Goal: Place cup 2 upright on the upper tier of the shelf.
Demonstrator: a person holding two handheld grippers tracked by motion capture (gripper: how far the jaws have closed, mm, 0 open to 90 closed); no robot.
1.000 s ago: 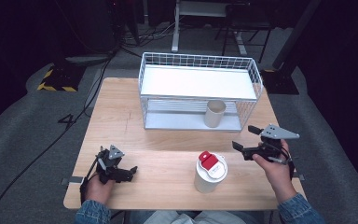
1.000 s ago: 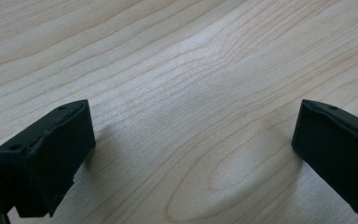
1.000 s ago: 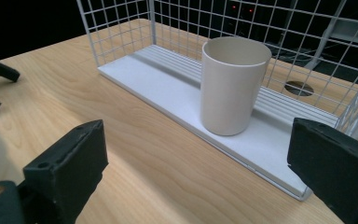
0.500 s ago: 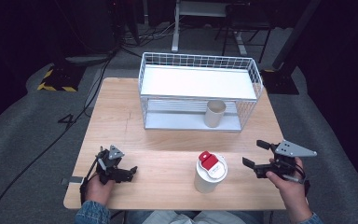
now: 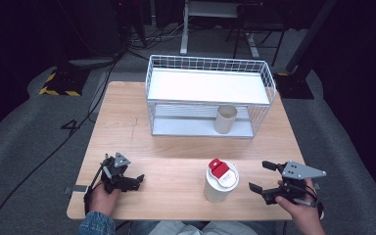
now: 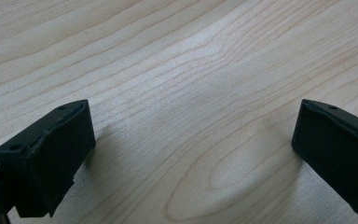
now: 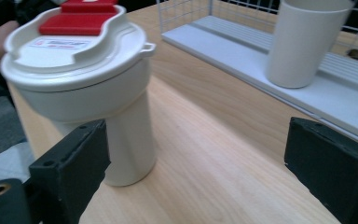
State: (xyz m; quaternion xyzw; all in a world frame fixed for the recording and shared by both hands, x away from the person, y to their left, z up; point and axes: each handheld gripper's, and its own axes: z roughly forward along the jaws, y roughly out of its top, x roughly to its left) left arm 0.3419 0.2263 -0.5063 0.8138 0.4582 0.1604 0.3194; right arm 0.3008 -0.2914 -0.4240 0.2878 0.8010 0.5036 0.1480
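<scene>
high view, left to right: left tool (image 5: 122, 176) resting low on the near left part of the wooden tabletop (image 5: 127, 127), held by a hand (image 5: 100, 198) with a denim cuff; jaws spread wide, nothing between them. left gripper view: two black jaws far apart over bare wood grain.

wire basket (image 5: 210, 95), white, at the far middle of the tabletop, with a flat white shelf on top and a lower tray; one plain beige cup (image 5: 225, 119) upright on the lower tray, toward its right.

lidded cup (image 5: 220, 180), white with a red tab on the lid, upright near the front edge, right of centre, between the two tools and apart from both.

right tool (image 5: 270, 179) at the near right edge, held by a hand (image 5: 301, 210), grey plate on top; jaws wide apart, gripping nothing, pointed toward the lidded cup. right gripper view: lidded cup (image 7: 88, 88) close behind the left jaw, beige cup (image 7: 307, 42) in the basket beyond.
</scene>
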